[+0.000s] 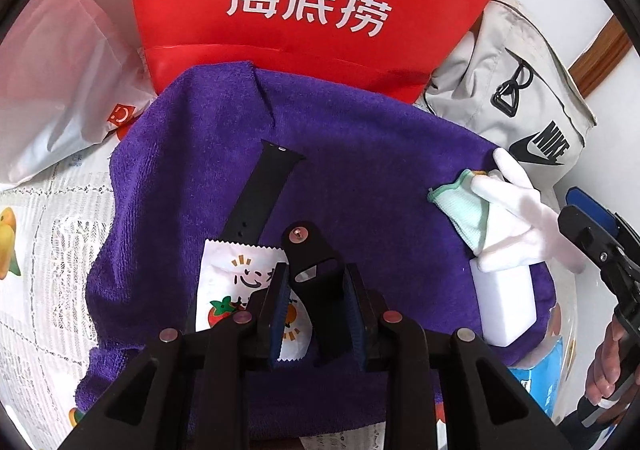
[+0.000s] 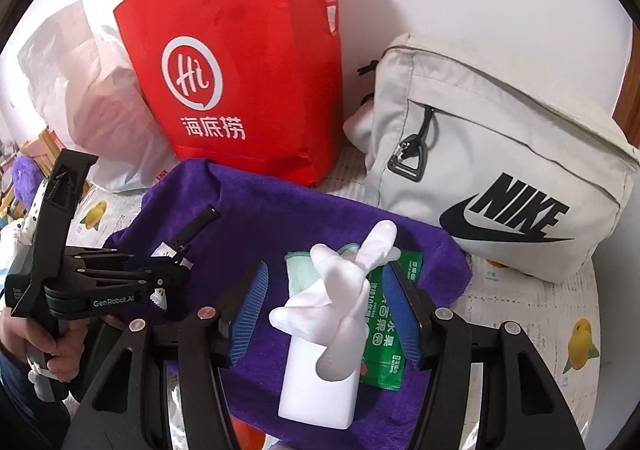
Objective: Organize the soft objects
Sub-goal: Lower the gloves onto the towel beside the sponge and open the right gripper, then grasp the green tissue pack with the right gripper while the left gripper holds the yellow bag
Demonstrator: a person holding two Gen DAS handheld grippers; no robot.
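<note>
A purple towel (image 1: pixel 360 178) lies spread on the table, also in the right wrist view (image 2: pixel 280 222). On it lie two black watch strap pieces, a white snack packet (image 1: pixel 224 290), a white glove (image 2: pixel 340 290), a mint cloth (image 2: pixel 300 270), a white foam block (image 2: pixel 316 386) and a green packet (image 2: pixel 384 330). My left gripper (image 1: pixel 316 306) is closed on the short black strap piece (image 1: pixel 316 282), just above the towel; the long strap piece (image 1: pixel 260 194) lies beyond it. My right gripper (image 2: pixel 324 314) is open, its jaws on either side of the white glove and not touching it.
A red paper bag (image 2: pixel 248 62) stands behind the towel. A grey Nike bag (image 2: pixel 500 178) lies at the right, a white plastic bag (image 2: pixel 92 98) at the left. The tablecloth (image 2: pixel 540 330) has fruit prints. A blue pack (image 1: pixel 544 382) sits by the towel's right edge.
</note>
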